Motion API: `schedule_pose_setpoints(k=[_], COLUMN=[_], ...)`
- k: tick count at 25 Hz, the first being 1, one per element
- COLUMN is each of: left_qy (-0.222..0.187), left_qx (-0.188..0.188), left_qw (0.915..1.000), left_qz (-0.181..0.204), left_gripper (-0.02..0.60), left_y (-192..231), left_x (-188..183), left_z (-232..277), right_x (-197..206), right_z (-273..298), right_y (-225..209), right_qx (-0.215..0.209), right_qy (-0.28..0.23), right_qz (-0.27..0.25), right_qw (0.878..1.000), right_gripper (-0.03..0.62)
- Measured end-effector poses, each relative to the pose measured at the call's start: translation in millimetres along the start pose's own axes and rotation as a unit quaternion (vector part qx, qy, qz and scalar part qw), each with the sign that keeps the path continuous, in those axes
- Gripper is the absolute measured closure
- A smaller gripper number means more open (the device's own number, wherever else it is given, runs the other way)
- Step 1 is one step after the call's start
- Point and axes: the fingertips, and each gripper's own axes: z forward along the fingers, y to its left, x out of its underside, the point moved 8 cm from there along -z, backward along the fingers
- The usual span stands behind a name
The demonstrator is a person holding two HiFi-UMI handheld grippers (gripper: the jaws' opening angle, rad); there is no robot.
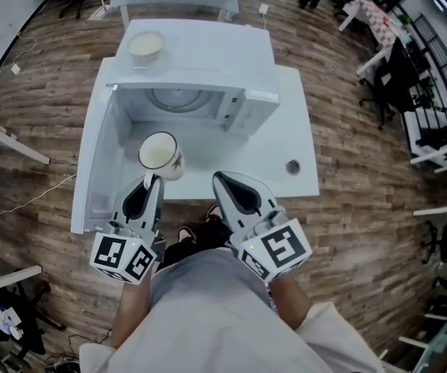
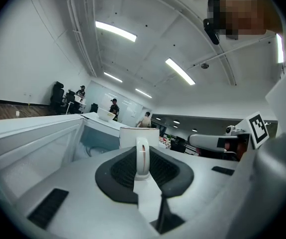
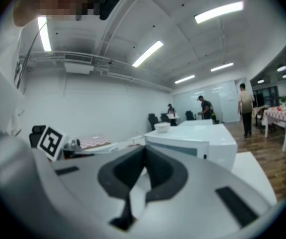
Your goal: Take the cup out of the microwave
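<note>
1. In front of the open white box-shaped microwave oven, just outside its cavity, sits the white ceramic cup, carried at table height.
2. The grey left gripper pinches the cup's thin loop handle. The grey right gripper has its jaws together on nothing.
3. The cup is probably stiff, glazed, slippery and breakable. Held only by the handle, it may swing or tip.
4. Only the head view shows the cup's pale inside. The left gripper view shows the pinch itself.

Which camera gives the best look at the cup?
The head view: it shows the whole cup from above, its handle pinched in the left tongs. The left gripper view shows only its handle and one side. The right gripper view misses it.
</note>
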Motion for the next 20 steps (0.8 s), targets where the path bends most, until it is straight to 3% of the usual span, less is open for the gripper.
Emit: schedule_pose_setpoints(k=[5, 20], left_qy=[0.001, -0.004], left_qx=[0.005, 0.013], left_qw=[0.9999, 0.9999], left_qz=[-0.016, -0.003], left_gripper=[0.515, 0.515], left_y=[-3, -15], left_x=[5, -7], left_z=[-2, -3], right_x=[-9, -5], right_z=[-4, -11], right_y=[-4, -3], right_qx=[-0.019, -0.045], right_qy=[-0.004, 0.012], right_qz=[-0.009, -0.018], right_qw=[1.0, 0.999], right_gripper=[0.572, 0.572])
